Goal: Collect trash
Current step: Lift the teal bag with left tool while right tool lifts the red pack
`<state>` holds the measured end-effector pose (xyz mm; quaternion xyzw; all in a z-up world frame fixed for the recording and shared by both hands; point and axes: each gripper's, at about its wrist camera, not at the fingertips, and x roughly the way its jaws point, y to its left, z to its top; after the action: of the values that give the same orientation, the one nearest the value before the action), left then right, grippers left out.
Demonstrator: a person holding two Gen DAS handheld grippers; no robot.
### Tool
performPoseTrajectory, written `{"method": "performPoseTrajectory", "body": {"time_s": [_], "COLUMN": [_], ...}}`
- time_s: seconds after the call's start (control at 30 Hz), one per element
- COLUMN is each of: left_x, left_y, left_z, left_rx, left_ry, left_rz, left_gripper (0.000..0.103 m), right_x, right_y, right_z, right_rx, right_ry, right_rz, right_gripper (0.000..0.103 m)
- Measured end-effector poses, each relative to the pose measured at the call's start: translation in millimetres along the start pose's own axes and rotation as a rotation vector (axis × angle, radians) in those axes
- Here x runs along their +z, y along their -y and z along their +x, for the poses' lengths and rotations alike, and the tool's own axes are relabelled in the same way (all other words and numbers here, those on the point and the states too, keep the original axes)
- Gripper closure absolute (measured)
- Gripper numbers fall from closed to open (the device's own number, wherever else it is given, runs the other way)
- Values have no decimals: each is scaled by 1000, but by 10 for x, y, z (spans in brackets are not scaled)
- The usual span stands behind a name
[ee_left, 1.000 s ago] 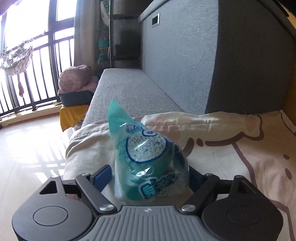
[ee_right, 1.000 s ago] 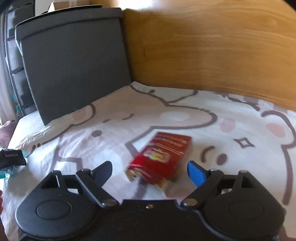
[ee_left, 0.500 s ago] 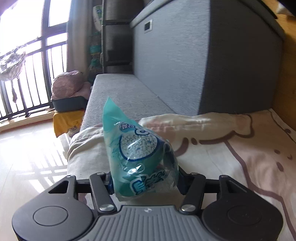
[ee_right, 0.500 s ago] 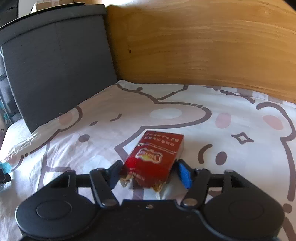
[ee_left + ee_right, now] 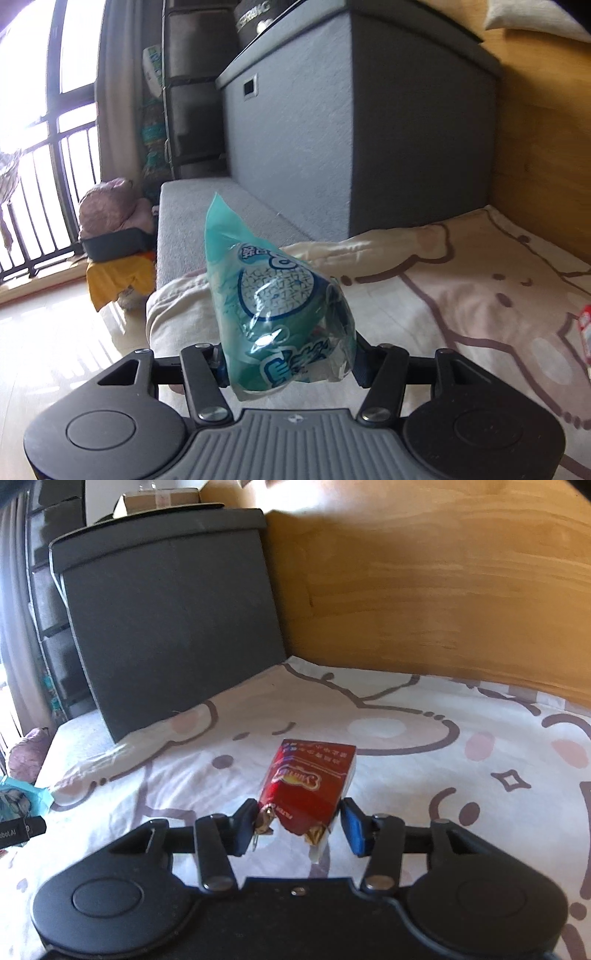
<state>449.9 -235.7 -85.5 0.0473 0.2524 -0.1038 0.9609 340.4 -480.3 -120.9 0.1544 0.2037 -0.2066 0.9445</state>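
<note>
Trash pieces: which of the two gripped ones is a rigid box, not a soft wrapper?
The red cardboard packet, shut in the right gripper. The left gripper holds a crinkled teal plastic bag instead.

Left wrist view: window (image 5: pixel 44 92) blown out, hard backlight, glare on floor (image 5: pixel 55 332). Right wrist view: dimmer, warm, soft shadows on bedsheet (image 5: pixel 424 738). Both have fisheye bending at edges and slight motion blur.
</note>
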Motion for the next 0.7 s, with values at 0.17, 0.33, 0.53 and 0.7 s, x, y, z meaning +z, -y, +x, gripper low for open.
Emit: {"method": "performPoseTrajectory", "body": {"time_s": [0.17,0.33,0.53,0.7], "left_x": [-24,-100,-230,-358], "left_y": [27,-9,-82,-152], "left_z": [-248,-473,-772,-1047], "left_rx": [-49,-97,-135,-142], "left_ry": [28,22,8,5], "left_rz": [37,19,6,13], "left_gripper": [45,45,45,45], "right_x": [-31,-47,-131,-243], "right_y": [-22,-16,3,-53], "right_z": [-144,-322,-565,-795], "right_rx": [50,68,65,76], "right_ry": [5,20,15,-2], "right_rz": [-3,-6,-14,-42], "right_gripper": [53,53,53,53]}}
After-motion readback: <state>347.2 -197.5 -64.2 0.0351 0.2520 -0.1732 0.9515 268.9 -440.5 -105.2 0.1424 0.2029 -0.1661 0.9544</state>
